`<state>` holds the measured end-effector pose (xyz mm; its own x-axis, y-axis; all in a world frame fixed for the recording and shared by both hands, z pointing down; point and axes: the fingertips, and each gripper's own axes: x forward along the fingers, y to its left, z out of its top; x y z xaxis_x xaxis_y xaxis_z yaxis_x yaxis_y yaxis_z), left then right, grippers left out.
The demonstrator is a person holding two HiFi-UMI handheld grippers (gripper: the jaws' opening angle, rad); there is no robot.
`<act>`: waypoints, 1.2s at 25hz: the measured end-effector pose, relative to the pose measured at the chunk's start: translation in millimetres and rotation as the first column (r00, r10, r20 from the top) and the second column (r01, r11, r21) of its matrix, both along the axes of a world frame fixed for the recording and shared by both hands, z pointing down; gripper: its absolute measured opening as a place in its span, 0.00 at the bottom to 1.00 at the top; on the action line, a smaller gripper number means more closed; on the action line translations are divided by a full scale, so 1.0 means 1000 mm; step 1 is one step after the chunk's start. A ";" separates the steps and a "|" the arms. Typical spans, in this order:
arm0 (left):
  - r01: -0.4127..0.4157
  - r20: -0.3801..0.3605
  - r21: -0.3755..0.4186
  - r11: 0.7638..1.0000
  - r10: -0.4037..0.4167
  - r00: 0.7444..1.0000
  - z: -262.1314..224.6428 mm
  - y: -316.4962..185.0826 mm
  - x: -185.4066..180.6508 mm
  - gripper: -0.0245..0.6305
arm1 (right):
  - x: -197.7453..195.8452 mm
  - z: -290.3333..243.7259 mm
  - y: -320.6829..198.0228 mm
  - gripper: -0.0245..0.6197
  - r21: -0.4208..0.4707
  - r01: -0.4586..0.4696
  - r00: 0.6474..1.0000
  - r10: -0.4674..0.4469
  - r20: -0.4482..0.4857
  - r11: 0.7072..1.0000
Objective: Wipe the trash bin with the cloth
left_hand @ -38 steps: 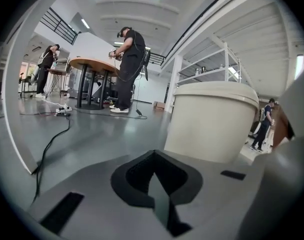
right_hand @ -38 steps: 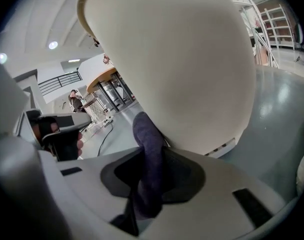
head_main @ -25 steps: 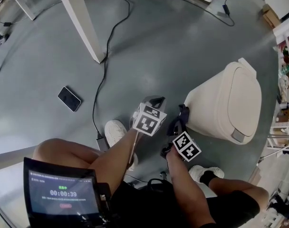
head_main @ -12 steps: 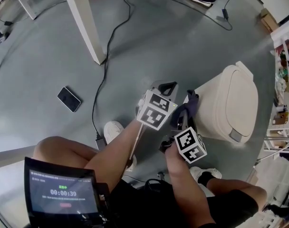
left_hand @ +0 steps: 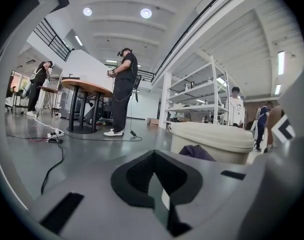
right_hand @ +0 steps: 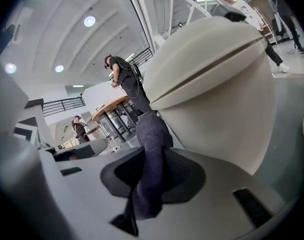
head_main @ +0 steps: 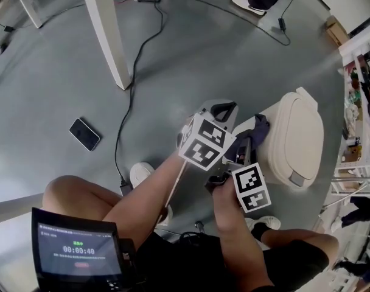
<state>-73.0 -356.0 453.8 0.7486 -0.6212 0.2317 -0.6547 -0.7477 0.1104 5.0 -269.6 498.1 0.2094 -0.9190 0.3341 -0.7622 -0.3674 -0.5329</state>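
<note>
The cream trash bin stands on the grey floor with its lid down; it also fills the right gripper view and shows in the left gripper view. My right gripper is shut on a dark purple cloth, which lies against the bin's near side just under the lid. The cloth hangs between the jaws of the right gripper. My left gripper hovers just left of the bin, apart from it. The left gripper is shut with nothing in it, and the cloth shows beyond it.
A phone and a black cable lie on the floor to the left, beside a white table leg. My shoes are near the bin. Shelving stands right of the bin. People stand by a round table.
Both grippers have moved forward and up toward the bin. The cloth in the right gripper has risen along the bin's side to just below the lid.
</note>
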 end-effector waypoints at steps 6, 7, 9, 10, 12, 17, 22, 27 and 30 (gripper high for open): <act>-0.040 -0.001 0.005 0.999 0.040 0.999 0.012 -0.004 0.007 0.03 | 0.011 0.006 -0.005 0.18 0.014 -0.066 0.997 0.065 0.050 0.998; -0.040 0.000 -0.001 0.999 0.040 0.999 0.016 -0.004 0.008 0.03 | 0.011 0.009 -0.005 0.18 0.007 -0.064 0.996 0.064 0.056 0.998; -0.041 0.003 -0.010 0.999 0.042 0.999 0.019 -0.004 0.009 0.03 | 0.010 0.012 -0.007 0.18 -0.001 -0.059 0.996 0.059 0.072 0.998; -0.045 0.005 -0.013 0.999 0.045 0.999 0.019 -0.003 0.011 0.03 | 0.011 0.013 -0.008 0.18 -0.002 -0.058 0.995 0.058 0.080 0.998; -0.052 0.015 -0.018 0.998 0.052 0.999 0.021 -0.001 0.016 0.03 | 0.014 0.015 -0.008 0.18 -0.010 -0.058 0.994 0.058 0.092 0.998; -0.045 0.064 -0.078 0.996 0.050 0.997 0.050 0.002 0.013 0.03 | 0.016 0.037 -0.006 0.18 -0.065 -0.049 0.992 0.057 0.116 0.997; -0.015 0.055 -0.194 0.981 0.027 0.998 0.085 0.011 0.000 0.03 | 0.015 0.070 -0.004 0.18 -0.123 -0.047 0.986 0.065 0.151 0.991; 0.019 0.106 -0.259 0.966 0.009 0.994 0.119 0.015 -0.012 0.04 | 0.016 0.096 -0.007 0.18 -0.153 -0.038 0.983 0.065 0.171 0.987; 0.035 0.117 -0.314 0.949 0.002 0.993 0.137 0.020 -0.018 0.03 | 0.013 0.110 -0.006 0.18 -0.180 -0.023 0.983 0.055 0.173 0.983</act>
<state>-90.9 -336.3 590.7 0.6958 -0.5147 0.5010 -0.6887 -0.6759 0.2623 18.3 -276.0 607.7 0.1672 -0.8346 0.5249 -0.6454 -0.4951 -0.5817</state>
